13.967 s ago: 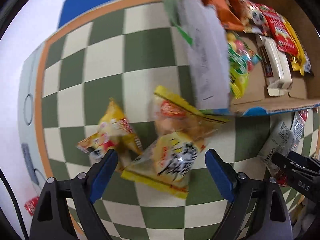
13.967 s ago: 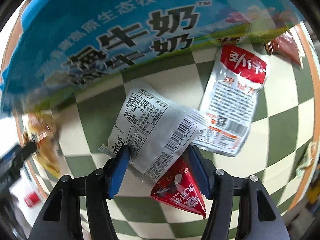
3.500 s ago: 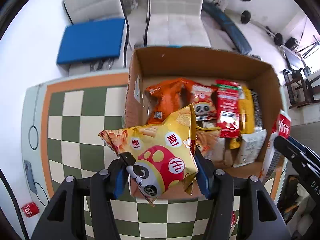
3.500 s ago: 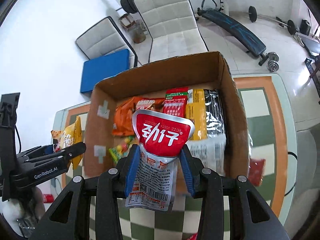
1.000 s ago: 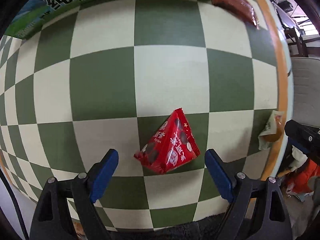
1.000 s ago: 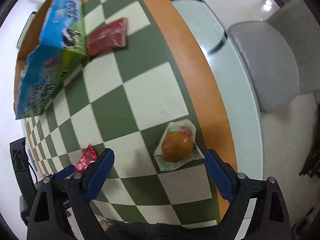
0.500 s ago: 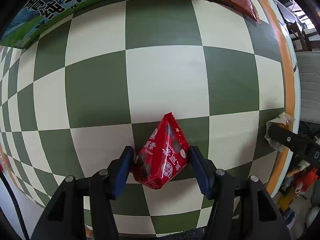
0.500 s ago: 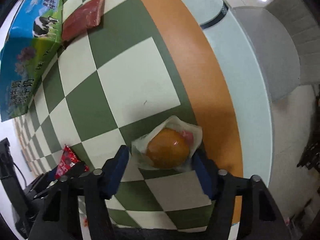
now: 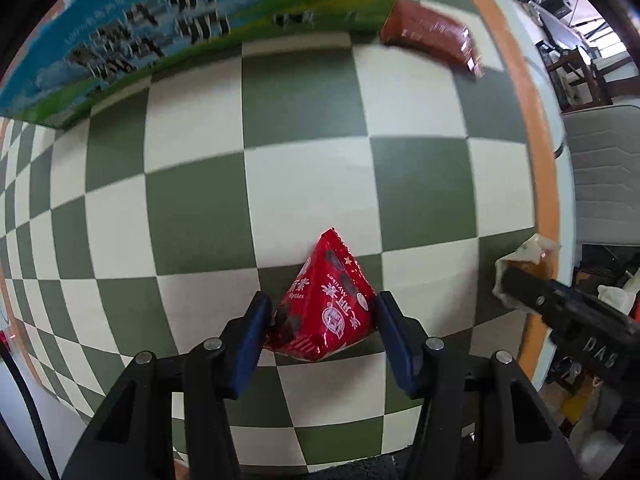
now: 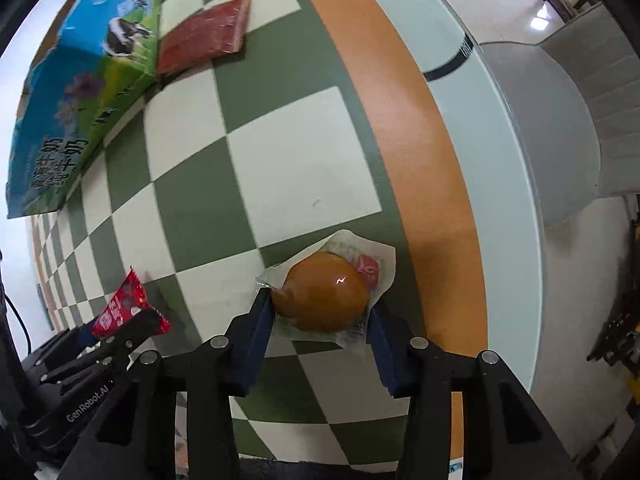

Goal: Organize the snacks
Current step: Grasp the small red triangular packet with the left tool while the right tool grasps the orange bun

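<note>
My left gripper [image 9: 322, 320] is shut on a red triangular snack packet [image 9: 326, 304], held just over the checkered table [image 9: 312, 184]. The packet also shows in the right wrist view [image 10: 124, 308], between the left gripper's fingers. My right gripper [image 10: 320, 320] is shut on a wrapped orange-brown bun [image 10: 324, 290] near the table's orange border [image 10: 400, 120]. The bun's wrapper shows in the left wrist view [image 9: 528, 254], behind the right gripper. The snack box [image 9: 168, 36] stands at the back, its printed blue and green side facing me.
A flat dark-red packet [image 9: 432, 36] lies on the table by the box's right corner; it shows in the right wrist view [image 10: 204, 36] too. A grey chair [image 10: 568, 120] stands beyond the table's right edge.
Both grippers have gone from open around their snacks to shut on them. The left has lifted the red packet slightly; the view is now closer to the box.
</note>
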`<move>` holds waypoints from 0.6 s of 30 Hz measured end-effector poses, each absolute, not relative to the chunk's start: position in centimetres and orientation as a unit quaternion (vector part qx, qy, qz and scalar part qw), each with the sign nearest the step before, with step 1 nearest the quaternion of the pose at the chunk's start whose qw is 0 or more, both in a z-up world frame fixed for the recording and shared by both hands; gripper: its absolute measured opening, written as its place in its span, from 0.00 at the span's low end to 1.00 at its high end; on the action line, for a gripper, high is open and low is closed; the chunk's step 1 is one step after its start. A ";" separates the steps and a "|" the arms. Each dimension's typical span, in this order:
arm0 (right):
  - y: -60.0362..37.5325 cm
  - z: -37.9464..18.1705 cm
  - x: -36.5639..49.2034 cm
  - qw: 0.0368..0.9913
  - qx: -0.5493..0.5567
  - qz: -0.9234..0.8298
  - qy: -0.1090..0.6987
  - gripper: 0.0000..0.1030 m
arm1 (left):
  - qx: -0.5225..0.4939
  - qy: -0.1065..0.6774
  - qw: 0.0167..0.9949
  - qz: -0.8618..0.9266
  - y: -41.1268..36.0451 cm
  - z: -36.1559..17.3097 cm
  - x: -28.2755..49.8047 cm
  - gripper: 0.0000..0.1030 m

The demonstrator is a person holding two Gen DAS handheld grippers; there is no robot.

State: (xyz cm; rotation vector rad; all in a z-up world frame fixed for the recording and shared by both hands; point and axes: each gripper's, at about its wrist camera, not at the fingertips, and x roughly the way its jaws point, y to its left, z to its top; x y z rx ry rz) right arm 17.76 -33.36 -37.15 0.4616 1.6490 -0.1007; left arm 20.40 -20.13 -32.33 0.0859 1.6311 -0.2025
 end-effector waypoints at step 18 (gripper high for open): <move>-30.4 -25.3 21.7 0.726 0.225 0.040 0.649 0.47 | -0.013 0.633 0.764 -0.123 -17.3 -18.1 25.5 0.38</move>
